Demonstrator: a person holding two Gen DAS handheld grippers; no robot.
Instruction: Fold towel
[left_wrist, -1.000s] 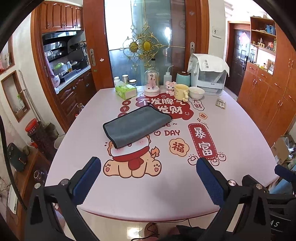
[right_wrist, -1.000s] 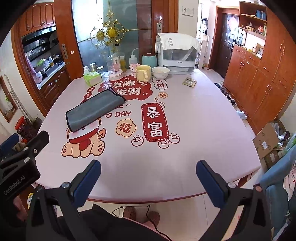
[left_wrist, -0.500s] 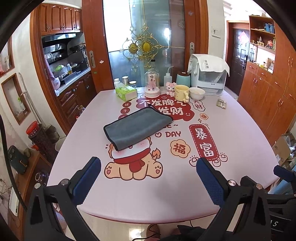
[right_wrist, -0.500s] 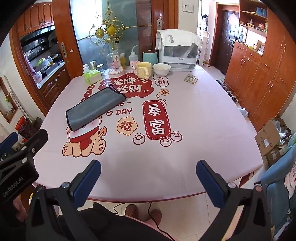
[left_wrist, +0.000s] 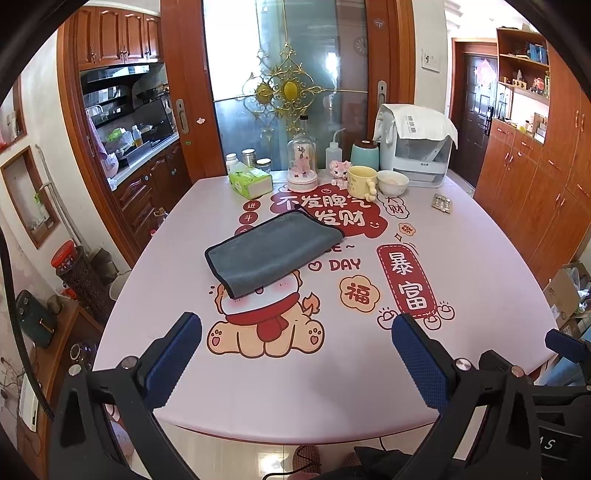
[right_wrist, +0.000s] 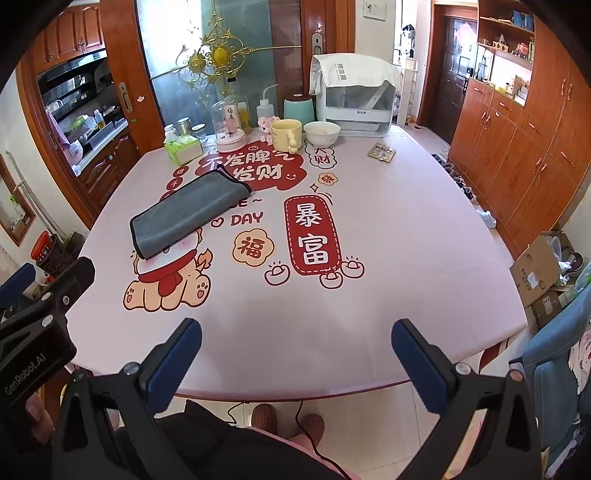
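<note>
- The left tongs (left_wrist: 295, 354) are spread wide and hold nothing, hanging above the near edge of the tabletop (left_wrist: 480, 258), well short of the cloth
- The right tongs (right_wrist: 295, 354) are likewise splayed apart and empty, over the near edge and further to the right; the left tool's body shows at the lower left of the right wrist view
- The grey towel (left_wrist: 273, 249) lies flat on the left-centre of the tabletop, apart from both tongs, skewed to the table edge, its near end covering the head of the printed cartoon animal (left_wrist: 266, 325)
- It looks folded over already, with a dark bound edge around it, so my judgement is that either a further fold remains or the work is close to finished
- For another fold: bring each pair of tongs to a corner of one short end, pinch all the layers together, lift low, carry across to the opposite end and match the edges before letting go
- The yellow mug (left_wrist: 362, 181), white bowl (left_wrist: 392, 182) and green tissue box (left_wrist: 251, 181) stand at the far side, near the towel's far end; keep the sweep low and short to avoid them
</note>
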